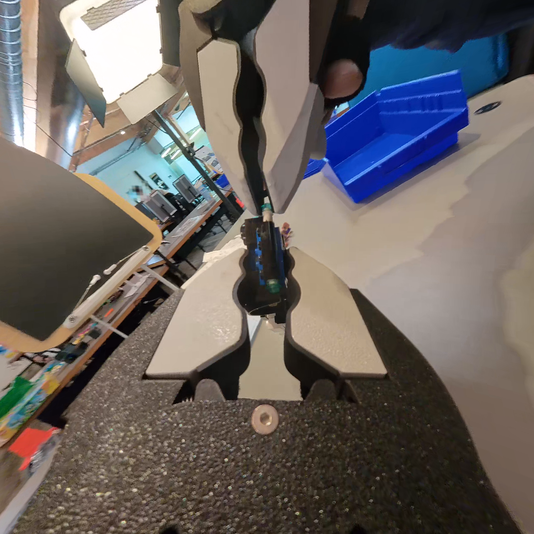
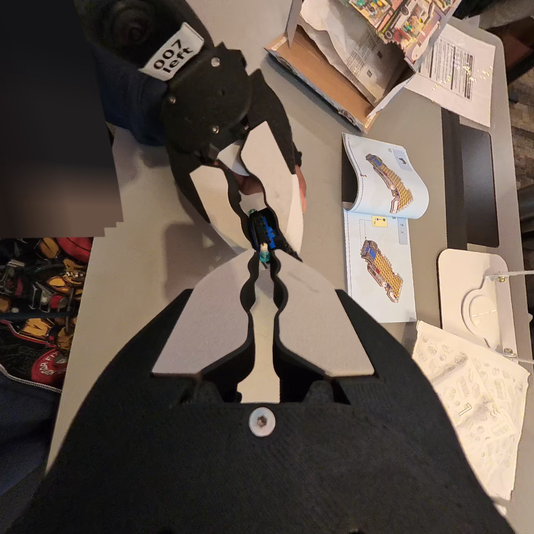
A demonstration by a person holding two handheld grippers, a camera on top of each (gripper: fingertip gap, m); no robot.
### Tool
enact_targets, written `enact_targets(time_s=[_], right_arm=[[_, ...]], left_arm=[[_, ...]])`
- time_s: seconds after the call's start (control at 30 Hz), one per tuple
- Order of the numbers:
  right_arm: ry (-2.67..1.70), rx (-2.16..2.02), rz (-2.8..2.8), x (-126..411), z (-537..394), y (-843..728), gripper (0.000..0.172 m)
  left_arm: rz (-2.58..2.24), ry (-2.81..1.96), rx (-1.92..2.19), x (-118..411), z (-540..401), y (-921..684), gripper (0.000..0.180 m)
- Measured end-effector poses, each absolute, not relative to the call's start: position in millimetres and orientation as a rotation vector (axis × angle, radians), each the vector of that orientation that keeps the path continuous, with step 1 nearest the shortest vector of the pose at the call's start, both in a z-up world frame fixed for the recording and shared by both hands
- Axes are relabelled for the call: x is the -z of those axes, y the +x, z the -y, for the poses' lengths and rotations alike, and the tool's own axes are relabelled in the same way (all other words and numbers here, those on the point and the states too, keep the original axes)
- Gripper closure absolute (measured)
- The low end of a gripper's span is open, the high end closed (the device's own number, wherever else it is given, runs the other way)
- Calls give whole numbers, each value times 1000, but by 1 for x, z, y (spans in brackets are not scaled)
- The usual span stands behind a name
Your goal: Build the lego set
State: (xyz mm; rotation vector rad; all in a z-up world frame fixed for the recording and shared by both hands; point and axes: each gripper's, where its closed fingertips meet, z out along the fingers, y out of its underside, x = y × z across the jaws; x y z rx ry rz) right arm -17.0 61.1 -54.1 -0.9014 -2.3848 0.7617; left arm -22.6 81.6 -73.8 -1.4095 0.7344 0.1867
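Plainly, left jaws: the left gripper is closed partway on a small black and blue brick assembly, its pale fingers pressing on either flank, so the piece stands lengthwise out of the grip.
Right jaws: the right gripper is nearly closed, pinching a teal round stud at its very tips.
Where they meet: the stud sits on a short white peg at the far end of the assembly, so both grippers bear on one joined piece, tip to tip above the table.
Likely reason for the hold: judged from the pose, the left grip steadies the body while the right works the small end part.
Hand: bare fingertips show behind the right gripper's fingers.
Nearby: an open instruction booklet lies just right of the grippers on the grey table.
Farther out: a torn cardboard box with a crumpled bag, printed sheets, and a blue bin.
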Motion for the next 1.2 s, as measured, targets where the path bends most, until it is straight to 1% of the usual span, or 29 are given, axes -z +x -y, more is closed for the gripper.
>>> enact_targets(time_s=[0.3,0.4,0.83,1.2], right_arm=[[-1016,-848,2377,55,-57,-16,165],[-1001,-866,2369,53,-56,-16,165],[-582,-679,2260,56,-60,-20,165],[-398,-570,2195,56,-60,-19,165]], left_arm=[[-786,-1362,-375,73,-81,-24,159],[-782,-1352,-362,72,-80,-23,159],[-762,-1368,-314,74,-83,-25,158],[-750,-1369,-238,75,-82,-21,158]])
